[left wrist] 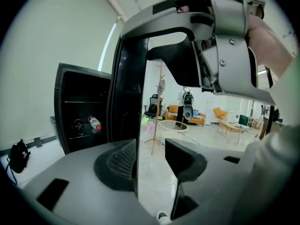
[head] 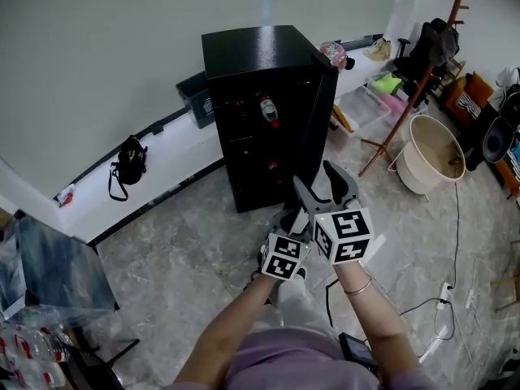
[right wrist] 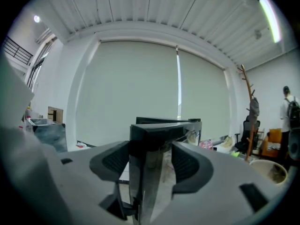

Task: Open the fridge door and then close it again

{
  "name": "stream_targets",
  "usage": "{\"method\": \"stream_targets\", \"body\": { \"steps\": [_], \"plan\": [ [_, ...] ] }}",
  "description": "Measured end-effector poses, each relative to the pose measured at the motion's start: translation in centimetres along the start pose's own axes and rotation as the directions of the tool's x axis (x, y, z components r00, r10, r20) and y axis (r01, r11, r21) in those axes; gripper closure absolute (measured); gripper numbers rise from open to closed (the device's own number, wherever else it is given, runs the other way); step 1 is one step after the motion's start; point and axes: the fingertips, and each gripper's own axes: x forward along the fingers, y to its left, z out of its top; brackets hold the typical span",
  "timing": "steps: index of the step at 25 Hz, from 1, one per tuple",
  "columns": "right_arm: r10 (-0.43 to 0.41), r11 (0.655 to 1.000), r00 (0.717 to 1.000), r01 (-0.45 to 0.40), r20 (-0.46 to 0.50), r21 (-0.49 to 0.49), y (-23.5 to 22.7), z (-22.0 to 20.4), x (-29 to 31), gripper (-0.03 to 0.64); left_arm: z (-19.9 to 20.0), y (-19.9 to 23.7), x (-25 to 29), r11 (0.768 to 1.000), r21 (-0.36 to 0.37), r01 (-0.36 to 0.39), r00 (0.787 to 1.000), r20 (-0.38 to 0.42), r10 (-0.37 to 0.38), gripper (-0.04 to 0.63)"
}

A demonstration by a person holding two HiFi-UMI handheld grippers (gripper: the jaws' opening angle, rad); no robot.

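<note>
Overhead, both jaws were hard to make out. Close up, the right gripper (right wrist: 150, 161) gripped the edge of the open glossy black fridge door (right wrist: 147, 135). The left gripper (left wrist: 150, 161) stood apart, that edge between its jaws.

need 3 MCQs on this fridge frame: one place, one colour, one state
1. Where is the black bag?
A) at the foot of the wall, left of the fridge in the head view
B) inside it
C) on top of it

2. What colour is the fridge?
A) white
B) silver
C) black

3. The fridge door is:
A) shut
B) open
C) taken off

Answers:
1 A: the bag lies by the wall.
2 C: the cabinet is black all over.
3 B: the door stands swung out, with the right gripper clamped on its edge.
</note>
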Motion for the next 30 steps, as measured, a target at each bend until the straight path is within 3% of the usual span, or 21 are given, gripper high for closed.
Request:
{"method": "stream_targets", "body": {
  "steps": [4,12,20,30],
  "plan": [
    [0.008,1.000,1.000,-0.008,0.017,-0.011,0.1,-0.1,-0.3,0.373,0.0,-0.4,0.0,1.000,0.007,0.017,1.000,-0.001,-0.017,0.411],
    [0.015,1.000,1.000,-0.015,0.026,0.006,-0.7,-0.3,-1.5,0.383,-0.6,0.9,-2.3,0.998,-0.045,0.044,0.999,0.006,-0.044,0.411],
    [-0.018,0.999,0.999,0.017,0.035,0.043,-3.6,-1.2,-4.2,0.414,-0.2,2.2,-2.4,0.998,-0.047,0.052,0.999,-0.002,-0.052,0.411],
    [-0.100,0.993,0.994,0.097,0.048,0.069,-8.3,-2.2,-7.5,0.433,7.4,1.5,1.6,0.995,0.072,0.067,0.989,0.126,-0.076,0.389]
  ]
}}
